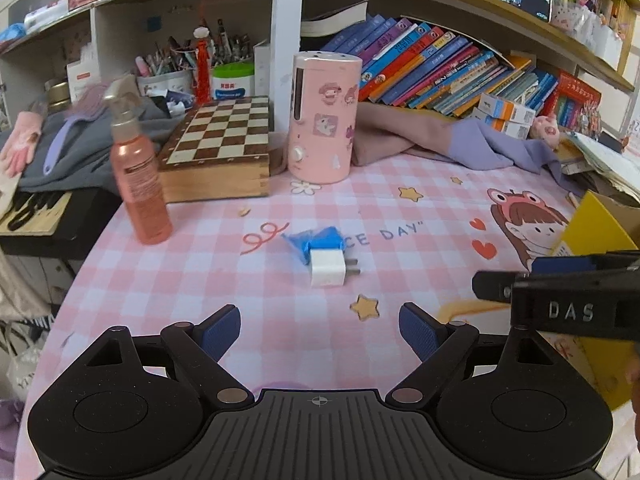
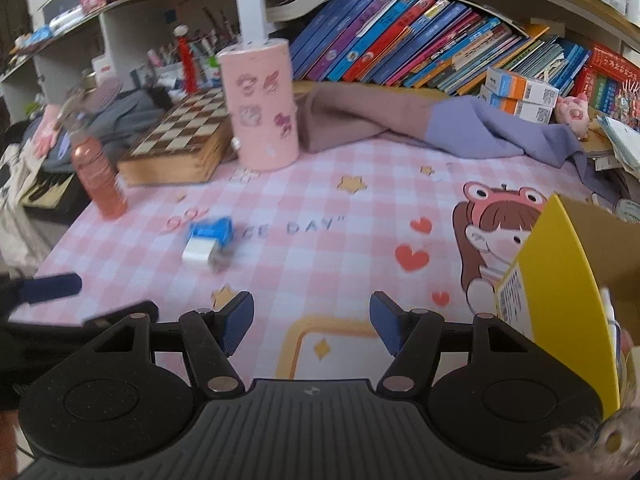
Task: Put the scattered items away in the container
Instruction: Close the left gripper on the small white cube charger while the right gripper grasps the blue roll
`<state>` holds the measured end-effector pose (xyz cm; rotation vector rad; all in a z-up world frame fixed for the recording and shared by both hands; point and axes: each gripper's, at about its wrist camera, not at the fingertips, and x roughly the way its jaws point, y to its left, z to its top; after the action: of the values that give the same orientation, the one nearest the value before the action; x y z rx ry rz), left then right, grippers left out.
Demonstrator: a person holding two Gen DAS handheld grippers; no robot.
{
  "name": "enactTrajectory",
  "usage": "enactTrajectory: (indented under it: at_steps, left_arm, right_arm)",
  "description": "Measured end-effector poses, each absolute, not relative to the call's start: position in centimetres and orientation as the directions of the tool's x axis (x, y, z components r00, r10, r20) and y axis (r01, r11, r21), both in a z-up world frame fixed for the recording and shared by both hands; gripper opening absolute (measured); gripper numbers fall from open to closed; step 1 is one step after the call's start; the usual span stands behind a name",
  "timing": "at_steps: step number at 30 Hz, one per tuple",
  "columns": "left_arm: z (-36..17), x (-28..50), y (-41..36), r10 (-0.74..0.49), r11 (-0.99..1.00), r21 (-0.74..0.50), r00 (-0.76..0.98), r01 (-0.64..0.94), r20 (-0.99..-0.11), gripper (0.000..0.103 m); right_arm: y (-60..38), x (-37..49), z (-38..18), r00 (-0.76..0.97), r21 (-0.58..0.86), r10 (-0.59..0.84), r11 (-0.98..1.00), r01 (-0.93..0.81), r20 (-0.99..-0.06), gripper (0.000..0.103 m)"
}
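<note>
A: The yellow box (image 1: 596, 236) runs off the right edge in both views, so its inside stays hidden

B: In the right wrist view the white charger (image 2: 199, 255) and blue scrap (image 2: 214, 227) are smeared; their prongs can't be made out

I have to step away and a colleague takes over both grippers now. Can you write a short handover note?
Left gripper: open, holding nothing, low over the pink checked mat.
Right gripper: open, holding nothing, beside the yellow box.
White charger plug lies on the mat against a small blue item, straight ahead of the left gripper.
Done: cannot tell what is in the box.
Left: plug and blue item go into the box.
</note>
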<state>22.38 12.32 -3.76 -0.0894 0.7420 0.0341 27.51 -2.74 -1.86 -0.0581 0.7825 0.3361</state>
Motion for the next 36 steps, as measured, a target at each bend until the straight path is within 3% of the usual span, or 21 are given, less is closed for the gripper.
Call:
enactTrajectory:
  at_steps: [5, 21, 28, 36]
  left_arm:
    - [-4.8, 24.7, 11.8, 0.019, 0.995, -0.059, 0.755, -0.076, -0.655, 0.086]
    - [-7.6, 29.4, 11.5, 0.019, 0.993, -0.073, 0.744, -0.092, -0.668, 0.053]
    - [-8.3, 30.6, 11.4, 0.019, 0.993, -0.071, 0.730, -0.093, -0.683, 0.027]
    - [-7.3, 27.6, 13.2, 0.025, 0.990, -0.083, 0.722, -0.113, -0.691, 0.026]
  right_arm:
    - [-2.4, 29.6, -1.7, 0.670, 0.095, 0.279, 0.950, -0.298, -0.688, 0.063]
    - [-0.1, 32.6, -2.5, 0.621, 0.074, 0.310, 0.924, -0.375, -0.720, 0.063]
    - [0.6, 33.9, -3.0, 0.613, 0.062, 0.296, 0.926, -0.372, -0.733, 0.063]
    - [3.4, 35.2, -3.7, 0.568, 0.125, 0.383, 0.889, -0.440, -0.729, 0.063]
